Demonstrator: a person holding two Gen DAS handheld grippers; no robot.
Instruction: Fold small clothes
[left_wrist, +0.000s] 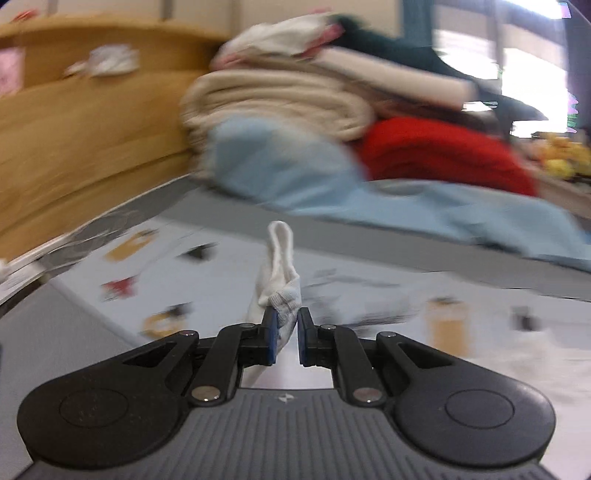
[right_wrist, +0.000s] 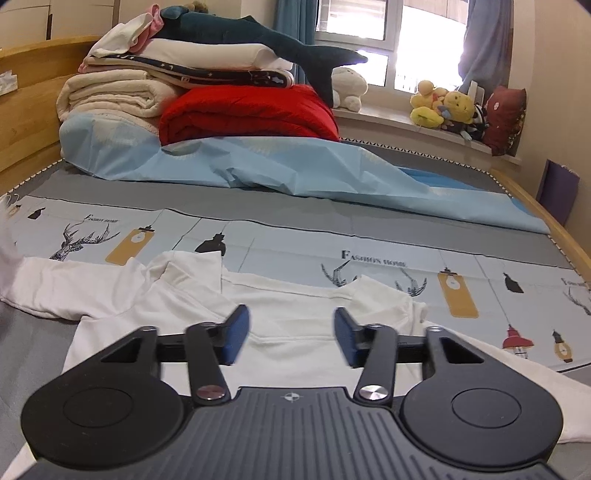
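A small white top (right_wrist: 295, 325) lies spread flat on the printed bed sheet (right_wrist: 369, 243), its high collar at the upper left and one sleeve stretched out to the left. My right gripper (right_wrist: 291, 332) is open and empty, hovering just above the middle of the top. My left gripper (left_wrist: 285, 332) is shut on a bunched fold of the white cloth (left_wrist: 282, 288), held up off the bed; a loop of the cloth sticks up past the fingertips. The left wrist view is blurred by motion.
A stack of folded blankets (right_wrist: 122, 92), a red quilt (right_wrist: 251, 110) and a light blue cover (right_wrist: 295, 170) fills the far end of the bed. A wooden headboard (right_wrist: 26, 110) runs along the left. Plush toys (right_wrist: 443, 107) sit on the window sill at right.
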